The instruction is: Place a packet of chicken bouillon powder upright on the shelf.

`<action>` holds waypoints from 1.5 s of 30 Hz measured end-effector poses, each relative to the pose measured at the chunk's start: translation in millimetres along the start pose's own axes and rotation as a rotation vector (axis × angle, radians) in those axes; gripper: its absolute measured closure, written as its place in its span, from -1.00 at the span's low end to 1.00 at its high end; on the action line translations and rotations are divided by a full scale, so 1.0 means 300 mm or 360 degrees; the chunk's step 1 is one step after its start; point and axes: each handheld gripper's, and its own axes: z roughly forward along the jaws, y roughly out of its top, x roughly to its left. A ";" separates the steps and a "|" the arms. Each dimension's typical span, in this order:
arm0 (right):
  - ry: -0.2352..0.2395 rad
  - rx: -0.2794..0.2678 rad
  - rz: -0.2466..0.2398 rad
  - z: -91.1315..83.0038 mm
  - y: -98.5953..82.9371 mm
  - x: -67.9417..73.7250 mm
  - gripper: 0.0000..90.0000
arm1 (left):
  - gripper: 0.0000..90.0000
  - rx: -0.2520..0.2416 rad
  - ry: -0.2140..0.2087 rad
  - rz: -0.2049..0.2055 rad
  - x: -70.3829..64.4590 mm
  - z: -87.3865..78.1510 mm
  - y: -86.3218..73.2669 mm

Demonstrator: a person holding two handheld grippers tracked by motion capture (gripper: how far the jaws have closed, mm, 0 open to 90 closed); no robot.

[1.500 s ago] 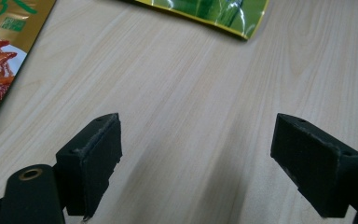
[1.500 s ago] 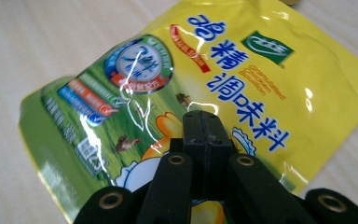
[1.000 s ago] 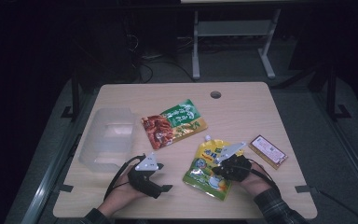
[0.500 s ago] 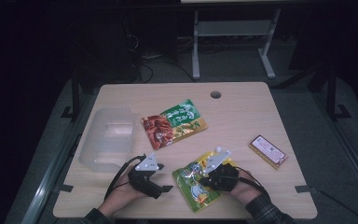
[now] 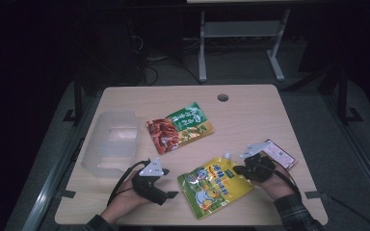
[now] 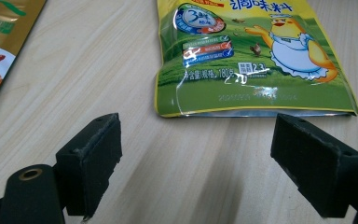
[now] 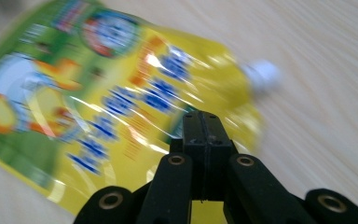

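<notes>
A yellow and green spouted pouch (image 5: pixel 216 185) with a cartoon chick lies flat near the table's front edge, its white spout toward the upper right. My right gripper (image 5: pixel 243 170) is shut on the pouch's upper right part; in the right gripper view the closed jaws (image 7: pixel 203 122) press together over the yellow film (image 7: pixel 98 93), which is blurred by motion. Left of the pouch, my left gripper (image 5: pixel 167 194) stands open. Seen from the left gripper view, its wide-apart pads (image 6: pixel 93 158) rest low over the wood, just short of the pouch's bottom seam (image 6: pixel 256 56).
A clear plastic container (image 5: pixel 113 142) stands at the left. A red and green snack packet (image 5: pixel 179 126) lies mid-table, and a small maroon packet (image 5: pixel 280 154) lies by the right hand. A cable hole (image 5: pixel 222 97) is at the back.
The right gripper has dragged the pouch toward the front edge, then swung its spout end to the right. The left gripper has stayed put.
</notes>
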 end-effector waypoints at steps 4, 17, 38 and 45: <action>-0.0054 0.0025 0.0112 -0.014 -0.053 -0.066 1.00 | -0.65 0.0007 -0.0005 0.0006 -0.001 0.003 0.001; 0.0010 0.0108 0.0163 0.026 -0.075 -0.085 1.00 | -0.65 0.0005 -0.0008 0.0011 -0.001 -0.001 0.001; 0.0228 0.0101 -0.0023 0.096 0.000 0.050 1.00 | -0.71 -0.0017 -0.0021 0.0008 -0.002 -0.027 0.016; 0.0284 0.0078 -0.0111 0.119 0.035 0.109 1.00 | -0.71 0.0036 -0.0053 0.0021 0.002 -0.007 0.034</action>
